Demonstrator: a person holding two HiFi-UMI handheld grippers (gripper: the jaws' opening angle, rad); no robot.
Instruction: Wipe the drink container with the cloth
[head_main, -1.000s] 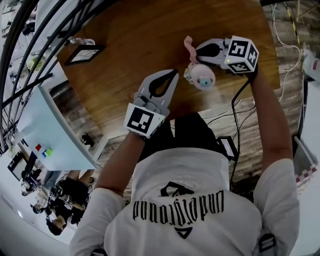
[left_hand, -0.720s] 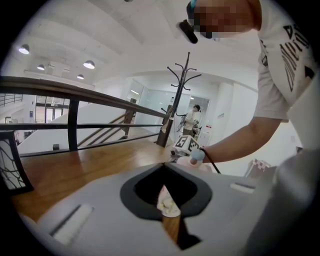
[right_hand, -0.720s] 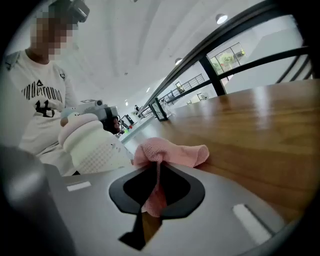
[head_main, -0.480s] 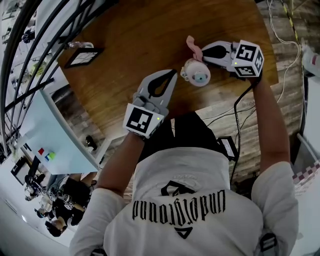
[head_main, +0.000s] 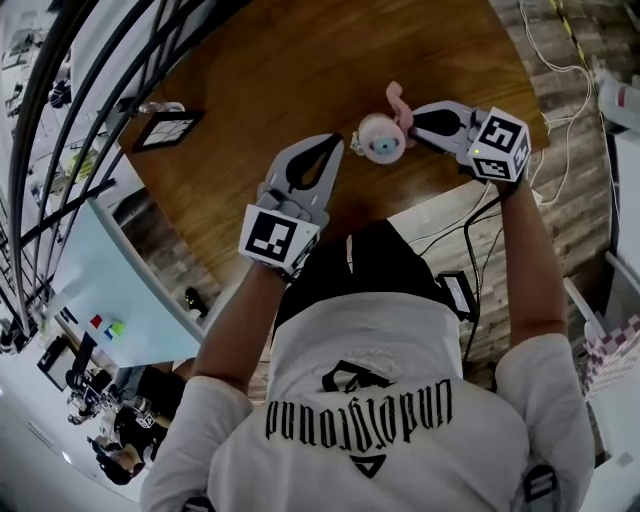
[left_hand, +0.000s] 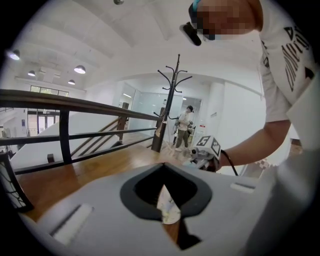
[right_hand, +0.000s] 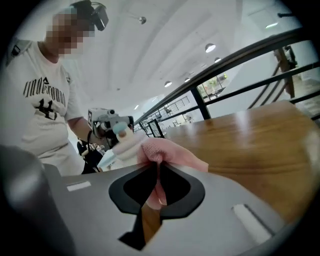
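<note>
Seen from above, a person in a white printed T-shirt stands at the near edge of a round wooden counter, with a hand-held gripper in each hand.

A small pale bottle with a blue-green cap stands upright on the counter, close to its near edge and between the two tools.

The right hand-held gripper reaches in from the right. Its jaws are closed on a pink cloth. A fold is pinched between them, and the rest bunches out past the tips against the far right side of the bottle.

The left hand-held gripper points toward the bottle from the near left, with its tips just beside the bottle. No view shows whether they touch it. Its jaws are drawn together and grip nothing that can be identified. A pale sliver shows in the slit between them, too small to name.

A dark metal railing curves along the left of the counter. Cables lie on the plank floor to the right.
</note>
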